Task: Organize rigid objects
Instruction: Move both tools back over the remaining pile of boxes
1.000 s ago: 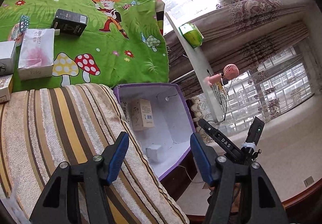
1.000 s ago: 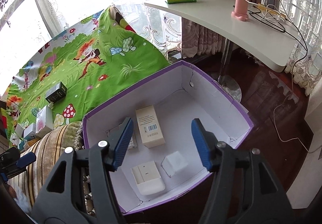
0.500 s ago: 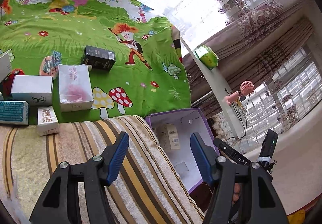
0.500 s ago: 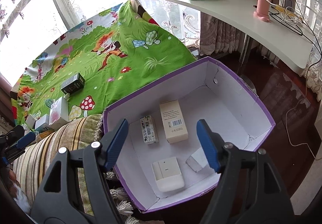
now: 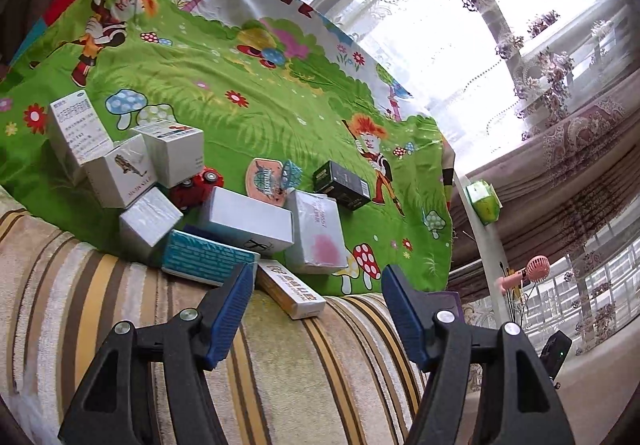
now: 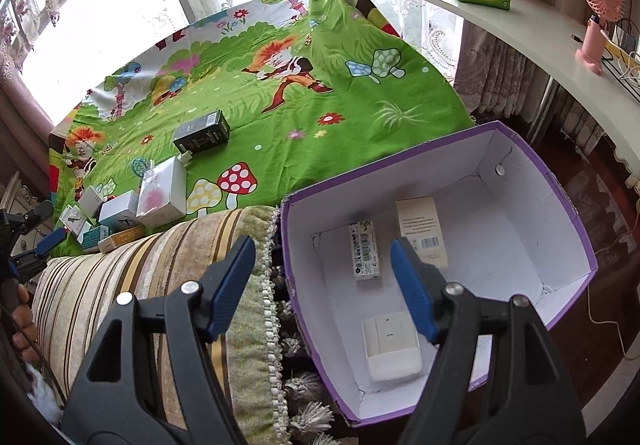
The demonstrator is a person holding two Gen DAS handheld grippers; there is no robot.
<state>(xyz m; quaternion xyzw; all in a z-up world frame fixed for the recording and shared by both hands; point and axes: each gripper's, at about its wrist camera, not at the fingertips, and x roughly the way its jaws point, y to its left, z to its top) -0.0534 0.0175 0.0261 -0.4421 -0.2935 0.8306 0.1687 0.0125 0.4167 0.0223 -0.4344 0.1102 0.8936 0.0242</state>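
The left tool (image 5: 316,287) hangs released above the striped blanket (image 5: 280,373), facing a heap of small boxes (image 5: 224,221) on the green sheet (image 5: 256,101). The right tool (image 6: 322,259), also released and holding nothing, hovers by the purple box (image 6: 560,213), which contains four small boxes.

Gaping right gripper (image 6: 322,277) above purple box (image 6: 576,245)
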